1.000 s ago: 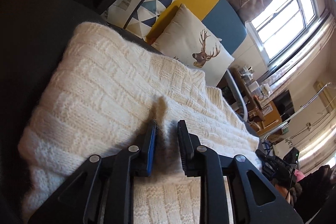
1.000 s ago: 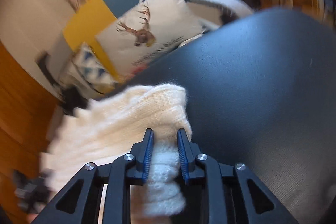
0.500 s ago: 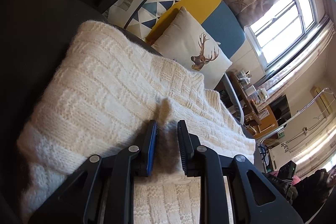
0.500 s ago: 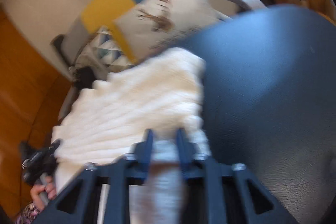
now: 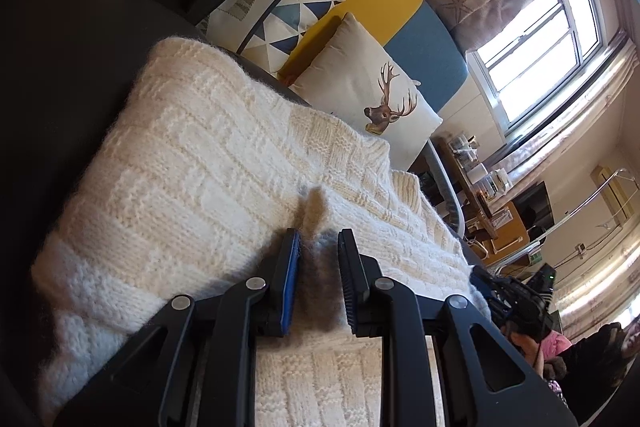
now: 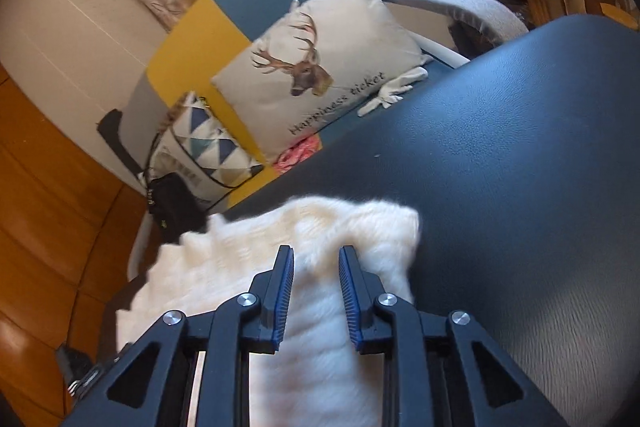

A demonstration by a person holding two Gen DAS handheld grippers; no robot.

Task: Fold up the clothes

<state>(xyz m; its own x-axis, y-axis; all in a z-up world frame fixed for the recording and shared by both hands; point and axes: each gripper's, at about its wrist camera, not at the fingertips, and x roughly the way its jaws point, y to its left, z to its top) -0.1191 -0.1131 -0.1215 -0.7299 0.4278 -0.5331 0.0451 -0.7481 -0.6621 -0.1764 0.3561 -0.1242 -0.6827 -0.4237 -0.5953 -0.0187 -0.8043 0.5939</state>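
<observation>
Both grippers pinch the cream knitted sweater (image 5: 208, 163) lying on the dark leather surface (image 6: 500, 155), left gripper (image 5: 318, 251) and right gripper (image 6: 314, 263) fingers narrowed on raised folds, so mid-fold; next likely needs laying the carried edge flat before letting go.

Black left gripper (image 5: 318, 247) and right gripper (image 6: 316, 259): blue ribbed pads, silver screws.

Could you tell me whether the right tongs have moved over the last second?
Yes. The right tongs, shut on the sweater, swung round: the deer pillow sits higher and further right in their view, and more black table shows ahead.
</observation>
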